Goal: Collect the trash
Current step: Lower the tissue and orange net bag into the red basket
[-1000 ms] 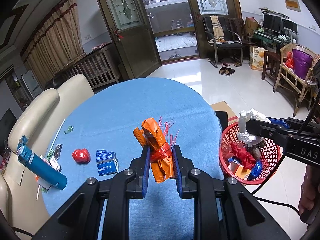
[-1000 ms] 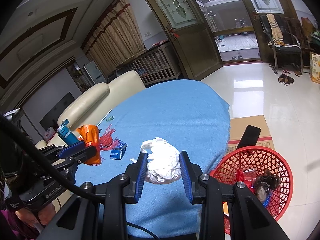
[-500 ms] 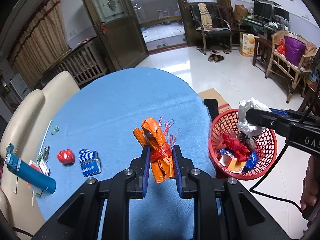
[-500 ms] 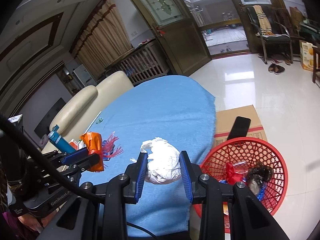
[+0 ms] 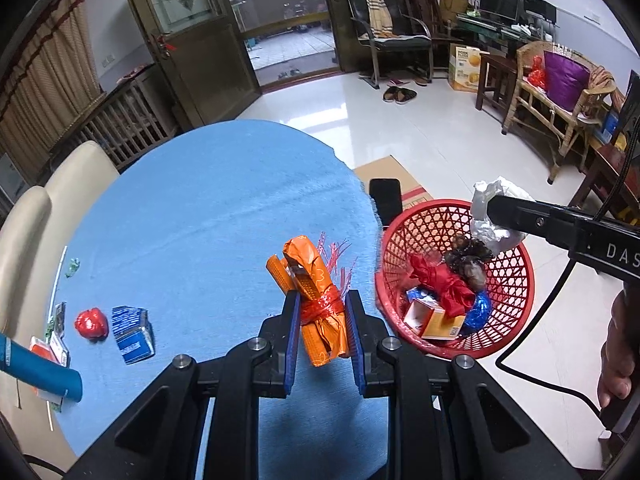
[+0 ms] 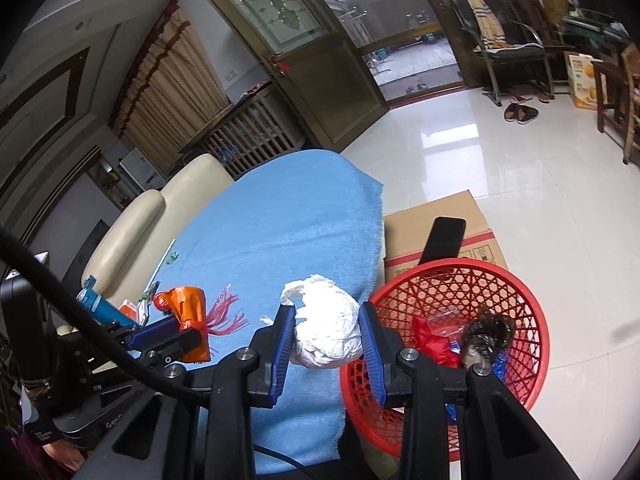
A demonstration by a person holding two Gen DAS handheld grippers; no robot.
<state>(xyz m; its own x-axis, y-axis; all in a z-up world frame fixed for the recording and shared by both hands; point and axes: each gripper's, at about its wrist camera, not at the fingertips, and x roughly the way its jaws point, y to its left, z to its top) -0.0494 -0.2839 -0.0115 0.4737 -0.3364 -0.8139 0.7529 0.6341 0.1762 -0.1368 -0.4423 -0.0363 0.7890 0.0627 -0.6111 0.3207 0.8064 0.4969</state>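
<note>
My left gripper (image 5: 322, 312) is shut on a crumpled orange wrapper (image 5: 316, 300) tied with a red frilled band, held above the right edge of the blue tablecloth (image 5: 192, 216). My right gripper (image 6: 326, 330) is shut on a white crumpled paper wad (image 6: 328, 336), seen in the left wrist view as the wad (image 5: 494, 216) over the far rim of the red mesh basket (image 5: 516, 292). The basket (image 6: 532, 320) stands on the floor right of the table and holds red, blue, orange and dark scraps. On the cloth lie a red foil ball (image 5: 91, 323) and a blue carton (image 5: 133, 334).
A blue tube (image 5: 38, 368) and small packets lie at the table's left edge by a cream sofa (image 5: 24, 220). A cardboard box (image 6: 440, 224) with a black phone (image 6: 444, 240) on it sits behind the basket. Chairs and furniture line the far right wall.
Both grippers have tilted down and moved right toward the basket, each keeping its load. The basket now looms larger, and the white wad hangs over its rim.
</note>
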